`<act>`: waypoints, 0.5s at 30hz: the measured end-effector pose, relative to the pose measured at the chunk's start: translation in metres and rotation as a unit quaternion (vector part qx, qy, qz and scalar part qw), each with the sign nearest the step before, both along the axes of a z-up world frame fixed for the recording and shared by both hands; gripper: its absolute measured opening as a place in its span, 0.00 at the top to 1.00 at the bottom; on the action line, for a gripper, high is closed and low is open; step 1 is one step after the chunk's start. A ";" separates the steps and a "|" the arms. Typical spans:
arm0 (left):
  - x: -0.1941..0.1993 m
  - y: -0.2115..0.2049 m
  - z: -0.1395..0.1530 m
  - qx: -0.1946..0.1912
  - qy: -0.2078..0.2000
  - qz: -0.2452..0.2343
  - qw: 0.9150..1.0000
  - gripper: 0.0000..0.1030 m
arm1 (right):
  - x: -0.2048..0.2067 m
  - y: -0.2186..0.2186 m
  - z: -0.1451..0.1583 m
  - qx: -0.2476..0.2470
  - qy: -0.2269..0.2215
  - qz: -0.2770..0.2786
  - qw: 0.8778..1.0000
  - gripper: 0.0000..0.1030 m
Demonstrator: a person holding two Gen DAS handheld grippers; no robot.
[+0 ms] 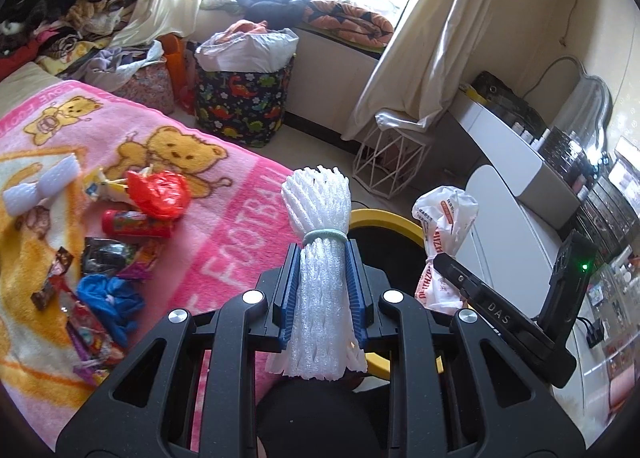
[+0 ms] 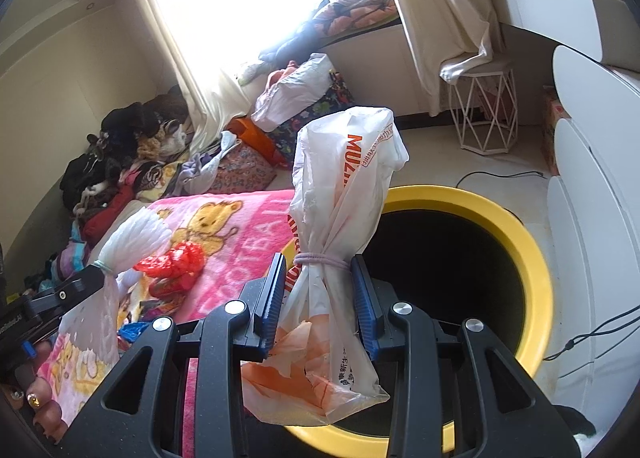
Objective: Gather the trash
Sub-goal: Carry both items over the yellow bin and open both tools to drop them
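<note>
Gripping a white foam net bundle (image 1: pixel 322 274), the left gripper (image 1: pixel 323 254) has its blue pads clamped on both sides, just below a green hair tie; the bundle stands upright at frame centre. Right gripper (image 2: pixel 320 270) is clenched on a white plastic bag (image 2: pixel 340 242) with orange print, cinched by a pale purple hair tie, centre of the right wrist view. Yellow-rimmed bin (image 2: pixel 516 242) sits just behind the bag, lower right of that view, its inside dark. More trash lies on the pink blanket (image 1: pixel 240 218) at left of the left view: red bag (image 1: pixel 160 194), red tube (image 1: pixel 136 224), blue rag (image 1: pixel 110 296), wrappers.
</note>
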State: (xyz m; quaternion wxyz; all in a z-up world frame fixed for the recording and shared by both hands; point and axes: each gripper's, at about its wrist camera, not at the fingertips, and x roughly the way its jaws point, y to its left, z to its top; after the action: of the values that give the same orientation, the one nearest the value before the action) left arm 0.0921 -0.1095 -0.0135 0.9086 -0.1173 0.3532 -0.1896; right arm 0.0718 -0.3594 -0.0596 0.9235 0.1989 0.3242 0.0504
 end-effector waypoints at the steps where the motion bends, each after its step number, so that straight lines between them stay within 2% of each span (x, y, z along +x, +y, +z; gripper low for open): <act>1: 0.001 -0.005 -0.001 0.001 0.000 -0.005 1.000 0.84 | 0.000 -0.003 -0.001 0.001 0.002 -0.002 1.000 0.69; 15: 0.023 -0.059 -0.015 0.011 0.016 -0.048 0.999 0.84 | -0.007 -0.032 -0.018 0.006 0.031 -0.028 0.999 0.68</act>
State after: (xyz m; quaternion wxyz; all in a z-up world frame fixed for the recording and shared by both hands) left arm 0.1148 -0.1681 -0.0281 0.8940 -0.0929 0.3747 -0.2274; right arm 0.0652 -0.3914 -0.0774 0.9130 0.2146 0.3464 0.0199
